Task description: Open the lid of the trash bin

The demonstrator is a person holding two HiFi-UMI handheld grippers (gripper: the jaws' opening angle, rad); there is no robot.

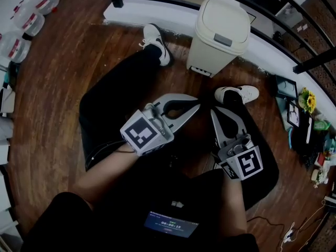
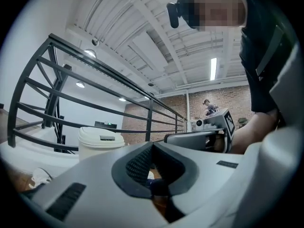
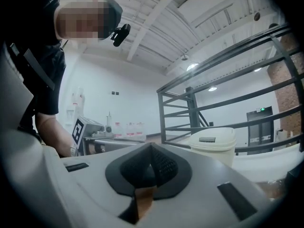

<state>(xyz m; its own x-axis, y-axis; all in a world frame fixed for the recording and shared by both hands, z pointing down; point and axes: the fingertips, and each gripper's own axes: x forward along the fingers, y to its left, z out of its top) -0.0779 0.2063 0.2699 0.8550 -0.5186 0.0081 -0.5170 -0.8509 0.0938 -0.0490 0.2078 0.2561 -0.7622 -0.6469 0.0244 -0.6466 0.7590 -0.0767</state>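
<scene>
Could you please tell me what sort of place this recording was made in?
Probably an upper level of a converted industrial hall or loft: a wooden floor edged by a black metal railing, a brick wall beyond, and exposed white ceiling beams overhead.

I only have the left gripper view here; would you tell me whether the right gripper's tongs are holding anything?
Observer: No; the right gripper view shows the right gripper shut, its tongs empty.
Operator: Thank you. Is it near the target yet?
Observer: No; the head view has it and the left gripper over the person's legs, well short of the trash bin.
Operator: Is anything in between?
Observer: A white shoe lies just ahead of the right gripper's tips.
</scene>
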